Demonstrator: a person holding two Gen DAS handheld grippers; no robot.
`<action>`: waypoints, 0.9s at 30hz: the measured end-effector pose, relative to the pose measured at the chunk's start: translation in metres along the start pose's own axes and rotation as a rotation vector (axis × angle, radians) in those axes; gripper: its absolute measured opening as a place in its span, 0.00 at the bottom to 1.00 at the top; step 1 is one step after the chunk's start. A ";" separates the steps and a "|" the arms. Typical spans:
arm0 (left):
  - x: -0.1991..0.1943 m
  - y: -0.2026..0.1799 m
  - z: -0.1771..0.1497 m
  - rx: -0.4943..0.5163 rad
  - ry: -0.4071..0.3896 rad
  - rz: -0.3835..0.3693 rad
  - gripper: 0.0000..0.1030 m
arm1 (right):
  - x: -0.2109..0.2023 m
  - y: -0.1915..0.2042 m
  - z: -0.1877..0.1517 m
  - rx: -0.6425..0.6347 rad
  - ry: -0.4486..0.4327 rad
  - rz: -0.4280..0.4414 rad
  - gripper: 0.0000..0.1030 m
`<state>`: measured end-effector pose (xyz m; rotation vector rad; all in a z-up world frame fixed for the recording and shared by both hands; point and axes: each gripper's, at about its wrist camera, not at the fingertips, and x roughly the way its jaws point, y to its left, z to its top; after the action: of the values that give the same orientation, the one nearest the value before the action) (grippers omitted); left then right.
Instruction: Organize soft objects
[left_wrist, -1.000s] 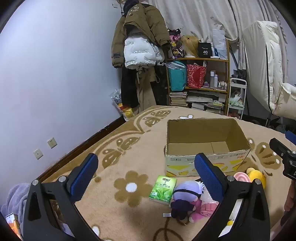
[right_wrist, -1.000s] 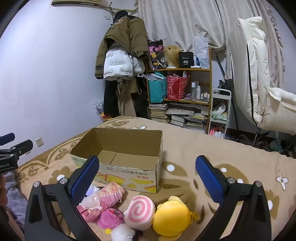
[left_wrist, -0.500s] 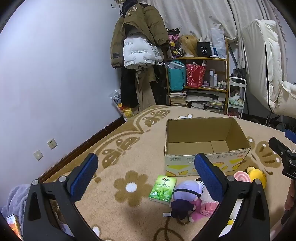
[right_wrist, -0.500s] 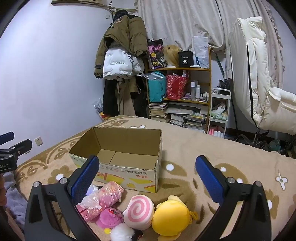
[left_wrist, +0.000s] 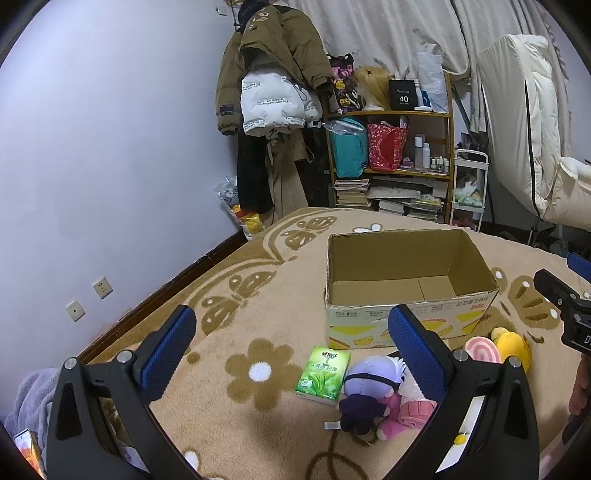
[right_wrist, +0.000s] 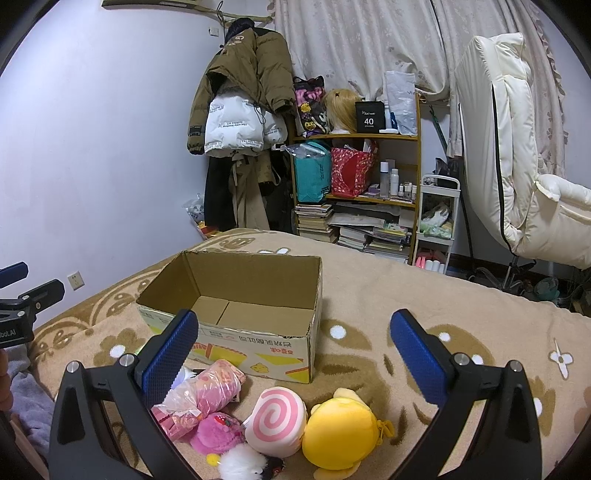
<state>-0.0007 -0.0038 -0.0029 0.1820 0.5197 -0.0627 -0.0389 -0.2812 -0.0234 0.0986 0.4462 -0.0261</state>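
Note:
An open, empty cardboard box (left_wrist: 406, 291) (right_wrist: 236, 317) stands on a beige flower-patterned blanket. In front of it lie soft things: a green tissue pack (left_wrist: 323, 374), a purple-haired doll (left_wrist: 369, 387), a pink wrapped pack (right_wrist: 207, 397), a magenta plush (right_wrist: 218, 434), a pink swirl plush (right_wrist: 277, 421) (left_wrist: 482, 350) and a yellow duck plush (right_wrist: 340, 432) (left_wrist: 511, 347). My left gripper (left_wrist: 291, 336) is open and empty, above the blanket left of the pile. My right gripper (right_wrist: 295, 339) is open and empty, above the swirl and duck.
The blanket (right_wrist: 424, 295) covers a raised surface. Behind it stand a cluttered shelf (right_wrist: 358, 184), hanging coats (right_wrist: 240, 96) and a white padded chair (right_wrist: 517, 166). A grey cloth (left_wrist: 29, 391) lies at the near left edge.
Both views have shifted slightly; the grippers stay open and nothing on the blanket has moved.

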 end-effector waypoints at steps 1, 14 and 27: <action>0.000 0.000 0.000 0.000 0.000 0.000 1.00 | 0.000 0.000 0.000 0.000 0.000 0.000 1.00; 0.000 0.000 0.000 0.000 0.000 0.000 1.00 | 0.001 0.001 -0.001 -0.003 0.002 -0.001 1.00; 0.002 0.000 -0.003 -0.004 0.000 0.003 1.00 | 0.001 0.002 0.000 -0.005 0.001 -0.004 1.00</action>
<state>-0.0006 -0.0031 -0.0069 0.1787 0.5199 -0.0586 -0.0375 -0.2794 -0.0235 0.0924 0.4477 -0.0293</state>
